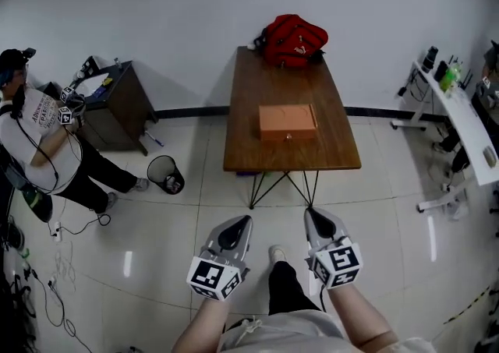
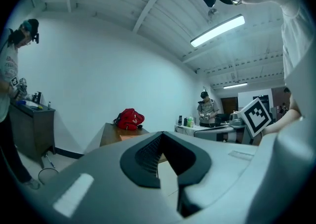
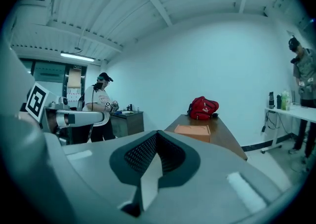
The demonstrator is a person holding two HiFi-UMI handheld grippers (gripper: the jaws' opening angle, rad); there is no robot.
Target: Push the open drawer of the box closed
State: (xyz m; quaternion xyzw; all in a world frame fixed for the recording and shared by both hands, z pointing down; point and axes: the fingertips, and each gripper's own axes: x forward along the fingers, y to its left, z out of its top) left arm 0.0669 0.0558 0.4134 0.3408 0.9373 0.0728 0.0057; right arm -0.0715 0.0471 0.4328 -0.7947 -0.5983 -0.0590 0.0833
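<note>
An orange box (image 1: 288,121) lies in the middle of a brown wooden table (image 1: 249,110), its front with a small knob facing me. From here I cannot tell how far its drawer sticks out. Both grippers hang well short of the table, over the tiled floor. My left gripper (image 1: 241,221) and my right gripper (image 1: 313,213) point toward the table, jaws together and holding nothing. The right gripper view shows the box (image 3: 192,131) far beyond the right gripper (image 3: 157,135). In the left gripper view only a sliver of the box (image 2: 125,137) shows past the left gripper (image 2: 160,137).
A red backpack (image 1: 294,40) sits at the table's far end. A black waste bin (image 1: 165,174) stands on the floor left of the table. A person (image 1: 39,141) stands by a dark cabinet (image 1: 117,106) at far left. A white desk (image 1: 460,121) runs along the right.
</note>
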